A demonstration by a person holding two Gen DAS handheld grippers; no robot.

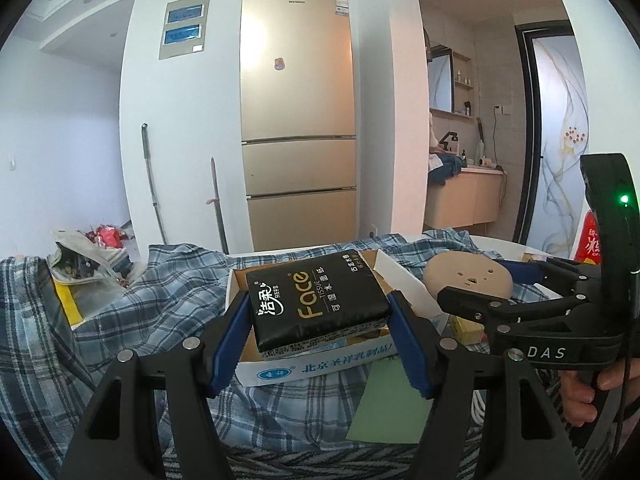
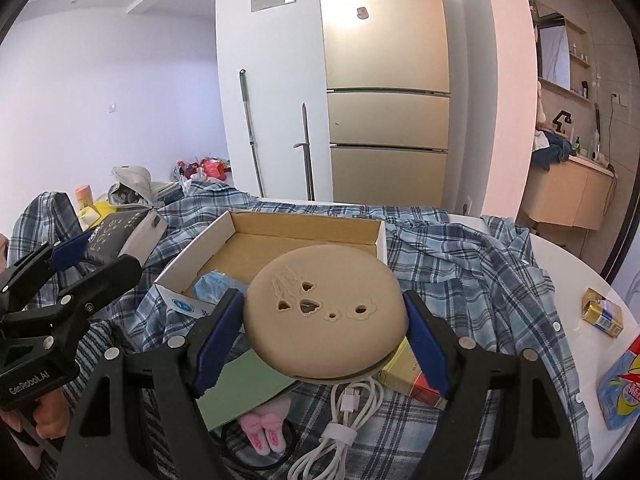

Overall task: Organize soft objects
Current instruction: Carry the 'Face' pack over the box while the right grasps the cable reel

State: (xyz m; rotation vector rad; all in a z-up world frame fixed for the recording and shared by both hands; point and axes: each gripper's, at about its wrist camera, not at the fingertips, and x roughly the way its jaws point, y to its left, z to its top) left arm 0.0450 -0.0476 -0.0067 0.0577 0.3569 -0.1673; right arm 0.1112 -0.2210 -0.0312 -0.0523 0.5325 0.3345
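Observation:
My left gripper (image 1: 318, 330) is shut on a black "Face" tissue pack (image 1: 316, 304) and holds it above the open white cardboard box (image 1: 312, 368). My right gripper (image 2: 324, 332) is shut on a round tan cushion (image 2: 324, 312) with small cut-out holes, held just in front of the box (image 2: 200, 248). The cushion also shows in the left wrist view (image 1: 468, 276), with the right gripper (image 1: 460, 298) at the right. The left gripper and its pack (image 2: 116, 232) show at the left of the right wrist view. A pale blue packet (image 2: 216, 284) lies inside the box.
A blue plaid shirt (image 2: 472, 280) covers the white table (image 2: 576, 264). On it lie a green card (image 2: 240, 384), a white cable (image 2: 344, 420), pink bows (image 2: 266, 432), a red-yellow box (image 2: 408, 376), a gold box (image 2: 602, 312) and a blue bag (image 2: 622, 392). A fridge (image 1: 298, 136) stands behind.

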